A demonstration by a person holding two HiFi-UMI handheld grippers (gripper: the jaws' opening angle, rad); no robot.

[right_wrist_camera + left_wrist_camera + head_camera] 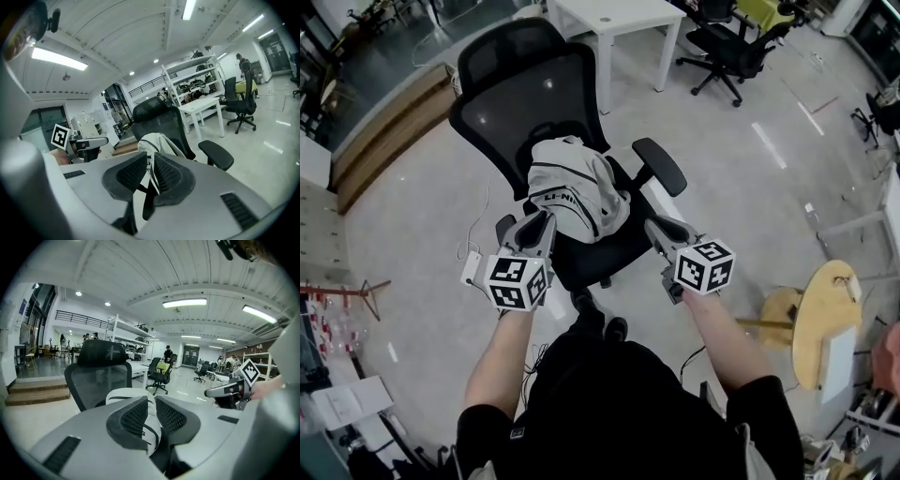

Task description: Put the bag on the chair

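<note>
A grey-white bag (572, 192) with black print lies slumped on the seat of the black mesh office chair (534, 94). My left gripper (539, 223) points at the bag's near left edge and my right gripper (658, 228) hovers by the seat's right side, below the armrest (661, 164). In the left gripper view the jaws (151, 401) stand a narrow slit apart, and the bag (126, 394) shows beyond them, not pinched. In the right gripper view the jaws (149, 157) leave a similar slit. The bag (157, 140) and its hanging strap sit behind it.
A white table (614, 19) and another black office chair (727, 47) stand behind the chair. Wooden steps (389, 131) run at the far left. A round wooden table (825, 319) is at my right. A white power strip (471, 267) lies on the floor by the left gripper.
</note>
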